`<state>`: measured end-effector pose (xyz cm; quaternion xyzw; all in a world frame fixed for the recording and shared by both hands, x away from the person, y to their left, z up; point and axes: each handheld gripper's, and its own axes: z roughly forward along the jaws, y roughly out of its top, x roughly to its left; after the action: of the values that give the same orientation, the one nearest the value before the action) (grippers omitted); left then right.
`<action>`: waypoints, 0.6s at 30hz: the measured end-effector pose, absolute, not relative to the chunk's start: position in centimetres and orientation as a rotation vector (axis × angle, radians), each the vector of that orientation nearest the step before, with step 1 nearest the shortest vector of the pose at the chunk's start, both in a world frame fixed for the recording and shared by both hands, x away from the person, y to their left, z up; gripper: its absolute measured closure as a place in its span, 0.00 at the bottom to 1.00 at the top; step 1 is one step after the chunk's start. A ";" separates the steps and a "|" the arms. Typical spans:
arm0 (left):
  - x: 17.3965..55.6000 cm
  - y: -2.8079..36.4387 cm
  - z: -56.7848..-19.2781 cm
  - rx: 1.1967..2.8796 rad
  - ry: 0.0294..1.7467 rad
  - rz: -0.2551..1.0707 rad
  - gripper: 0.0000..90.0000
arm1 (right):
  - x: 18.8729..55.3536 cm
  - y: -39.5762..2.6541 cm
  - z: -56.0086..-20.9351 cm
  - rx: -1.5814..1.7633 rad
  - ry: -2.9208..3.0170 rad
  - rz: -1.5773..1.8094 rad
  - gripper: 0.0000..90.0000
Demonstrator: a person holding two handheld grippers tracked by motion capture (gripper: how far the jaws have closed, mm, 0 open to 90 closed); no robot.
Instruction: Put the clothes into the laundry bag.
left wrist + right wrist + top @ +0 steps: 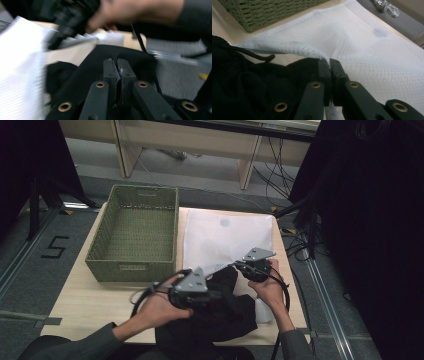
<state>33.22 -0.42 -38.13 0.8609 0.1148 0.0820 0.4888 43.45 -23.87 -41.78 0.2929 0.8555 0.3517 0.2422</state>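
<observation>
Two soft things on the table [95, 300]: white mesh bag [227, 237], flat and gridded, and a black ribbed garment [220, 312] bunched at the near edge. Right gripper [329, 65] jaws pressed together, pinching the bag's hemmed edge. Left gripper [117, 68] jaws clamped on black fabric. Green woven basket [135, 232], rectangular, just left of the bag. Left gripper view is blurred; the garment's near part is cut off.

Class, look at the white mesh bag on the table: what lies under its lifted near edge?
Under the white mesh bag's lifted edge, black clothing reaches toward the opening over bare table. How far it extends inside is hidden by the mesh.
</observation>
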 end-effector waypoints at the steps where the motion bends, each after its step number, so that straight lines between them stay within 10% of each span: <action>1: 33.5 -1.3 -38.9 2.093 0.282 0.202 0.95 | 43.5 -23.8 -41.7 0.783 2.337 0.967 0.99; 6: 36.7 -3.2 -41.7 2.104 0.401 0.112 0.88 | 43.3 -23.6 -41.2 0.769 2.330 0.989 0.99; 13: 39.8 0.2 -39.4 2.050 0.543 0.181 0.44 | 43.1 -23.5 -40.6 0.748 2.332 1.007 0.99; 18: 42.5 2.7 -38.6 2.052 0.617 0.236 0.41 | 42.9 -23.0 -40.2 0.731 2.326 1.015 0.99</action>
<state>42.51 2.69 -38.61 0.8387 0.2522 0.0963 0.4730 42.89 -23.01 -40.15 0.2683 0.8532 0.3725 0.2477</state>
